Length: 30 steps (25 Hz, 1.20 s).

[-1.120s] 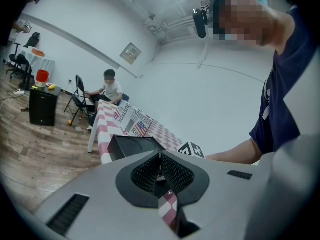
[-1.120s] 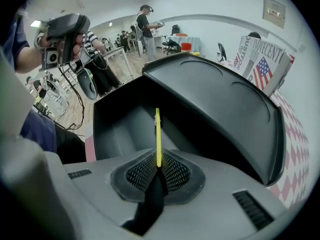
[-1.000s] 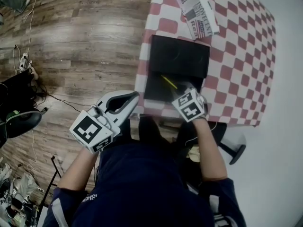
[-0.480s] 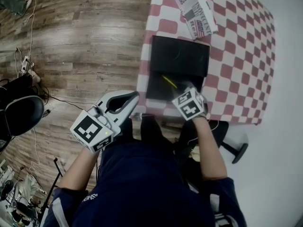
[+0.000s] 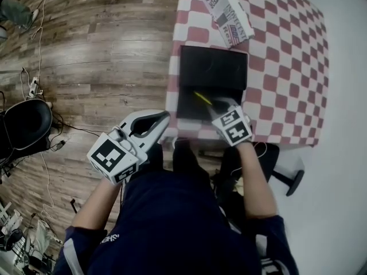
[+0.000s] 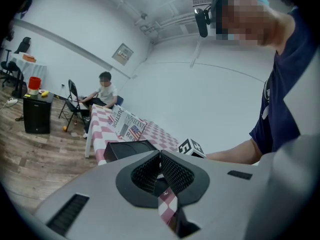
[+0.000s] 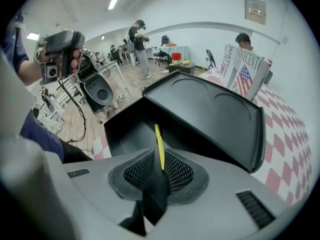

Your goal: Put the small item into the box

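Observation:
A black box (image 5: 187, 109) stands open near the front edge of the red-and-white checked table (image 5: 287, 67), its lid (image 5: 213, 69) tipped back. My right gripper (image 5: 219, 105) is shut on a thin yellow stick (image 5: 203, 99), which pokes out over the box's open base. In the right gripper view the yellow stick (image 7: 158, 146) rises from between the pads of the right gripper (image 7: 160, 168), with the box base (image 7: 127, 126) and lid (image 7: 205, 109) just beyond. My left gripper (image 5: 163, 120) hangs off the table's left edge, shut and holding nothing; the left gripper (image 6: 160, 156) shows its pads meeting.
A folded newspaper (image 5: 228, 10) lies behind the box on the table. To the left is wooden floor with cables and a black chair (image 5: 26, 130). A stool base (image 5: 289, 182) stands below the table's front edge. Seated and standing people show far off in the gripper views.
Almost nothing differs. The head view has drifted slightly; both grippers keep their places, the right one still over the box with the yellow stick.

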Tool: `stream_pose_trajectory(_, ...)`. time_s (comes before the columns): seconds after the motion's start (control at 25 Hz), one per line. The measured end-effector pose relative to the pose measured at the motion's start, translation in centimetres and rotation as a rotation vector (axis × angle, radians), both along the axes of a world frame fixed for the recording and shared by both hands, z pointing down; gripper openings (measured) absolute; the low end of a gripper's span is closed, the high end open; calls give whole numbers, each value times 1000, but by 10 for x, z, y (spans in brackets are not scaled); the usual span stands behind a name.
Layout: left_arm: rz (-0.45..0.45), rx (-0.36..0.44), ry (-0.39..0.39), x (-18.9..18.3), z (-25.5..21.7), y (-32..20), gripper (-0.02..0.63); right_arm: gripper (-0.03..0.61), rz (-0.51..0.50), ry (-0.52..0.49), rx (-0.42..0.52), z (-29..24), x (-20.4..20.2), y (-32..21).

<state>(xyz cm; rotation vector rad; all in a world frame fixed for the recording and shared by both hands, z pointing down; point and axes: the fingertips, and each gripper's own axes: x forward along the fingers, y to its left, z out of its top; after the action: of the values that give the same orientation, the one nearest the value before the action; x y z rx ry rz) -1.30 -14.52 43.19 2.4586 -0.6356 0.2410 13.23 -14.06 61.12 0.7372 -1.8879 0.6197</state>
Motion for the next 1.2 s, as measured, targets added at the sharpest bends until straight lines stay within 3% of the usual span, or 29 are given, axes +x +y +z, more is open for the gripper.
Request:
stream_pose_trajectory(0.52, 91, 110, -6, 18, -45, 5, 38, 37, 272, -343, 276, -133, 12, -10)
stream_pose_trajectory(0.84, 123, 165, -5, 27, -67, 19, 38, 28, 329, -490, 401, -202, 8, 9)
stream_pose_trajectory(1.2, 158, 200, -3, 38, -82, 35, 38, 20, 339, -527, 469, -236, 5, 40)
